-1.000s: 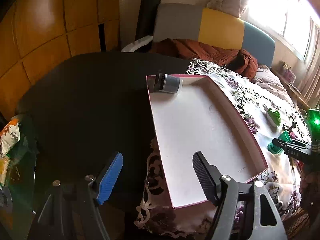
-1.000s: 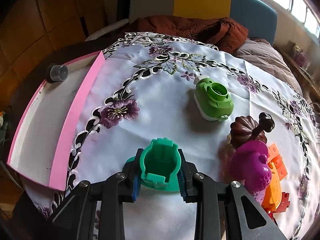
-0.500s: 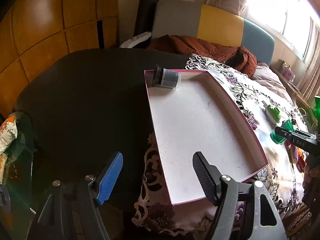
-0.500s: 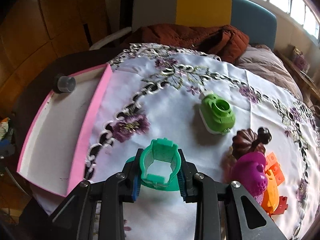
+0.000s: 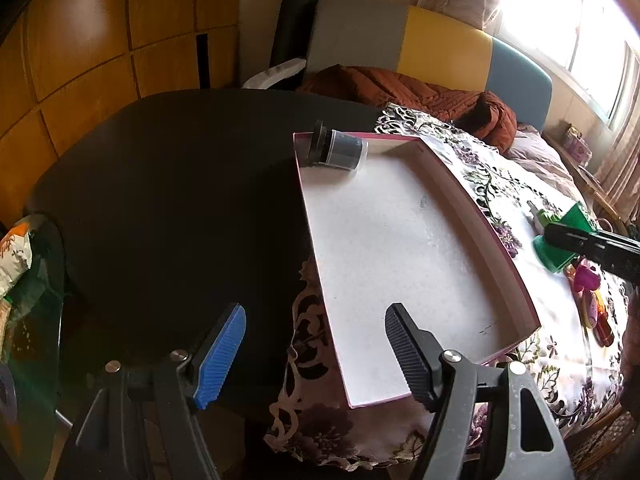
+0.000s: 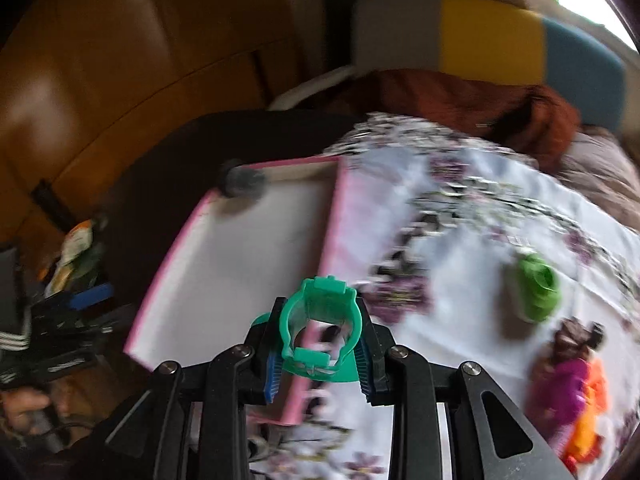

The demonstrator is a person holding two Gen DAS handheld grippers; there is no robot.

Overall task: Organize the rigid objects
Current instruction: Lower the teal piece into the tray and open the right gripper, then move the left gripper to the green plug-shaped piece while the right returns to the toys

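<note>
Pink-walled tray (image 5: 500,240): shallow, white floor, on floral tablecloth (image 6: 500,216).
Dark lidded jar (image 5: 340,151): lying on side in tray's far corner.
Teal plastic piece (image 6: 320,320): open ring on flat base, lifted over tray's right wall, clamped between right gripper (image 6: 318,354) pads.
Left gripper (image 5: 312,356): jaws wide apart, empty, at tray's near-left edge.
Light-green piece (image 6: 536,286), purple and orange pieces (image 6: 572,392): on cloth right of tray.

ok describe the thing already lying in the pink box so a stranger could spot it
Find the shallow pink-rimmed box at the edge of the flowered tablecloth. In its far corner lies a small dark jar on its side, the only thing inside.
</note>
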